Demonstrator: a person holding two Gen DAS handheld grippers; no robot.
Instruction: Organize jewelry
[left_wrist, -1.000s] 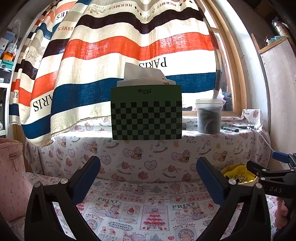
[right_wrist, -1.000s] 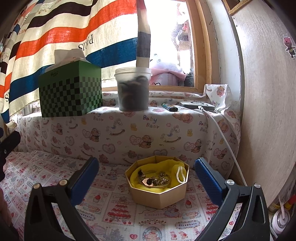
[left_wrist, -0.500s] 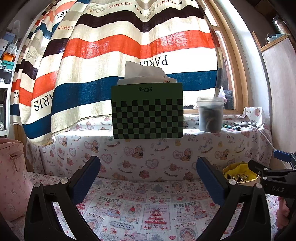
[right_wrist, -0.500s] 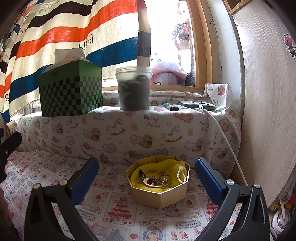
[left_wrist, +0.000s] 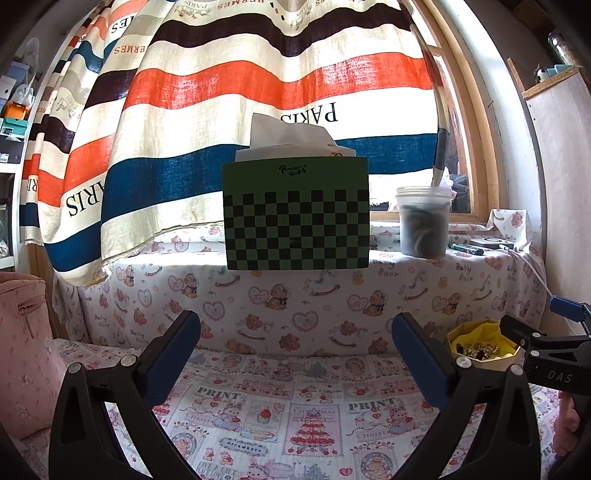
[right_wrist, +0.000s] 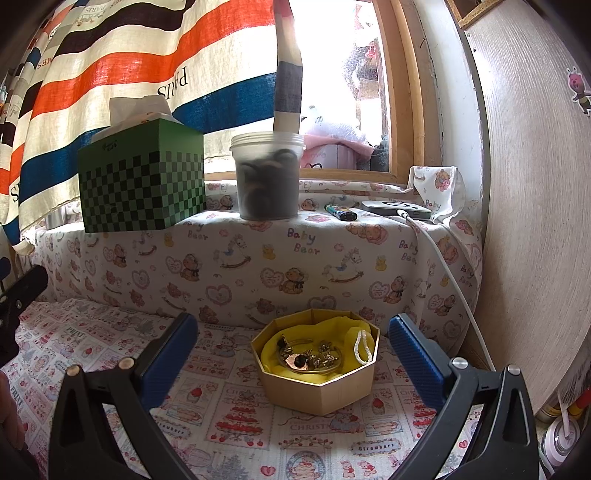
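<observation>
An octagonal cardboard box lined with yellow cloth sits on the printed bedsheet near the right wall. Inside lie several small gold jewelry pieces and a white beaded loop. My right gripper is open, its blue pads on either side of the box and a little in front of it, nothing held. The left wrist view shows the same box at far right, partly behind the right gripper's black body. My left gripper is open over bare sheet, well left of the box.
A padded ledge runs behind the box, bearing a green checkered tissue box, a plastic tub, a lighter and a device with a white cable. A wooden panel stands right. A pink bag lies left.
The left gripper has drawn back and shifted slightly, so the tissue box and tub look smaller and further off. The right gripper's view is almost unchanged. Both stay open.
</observation>
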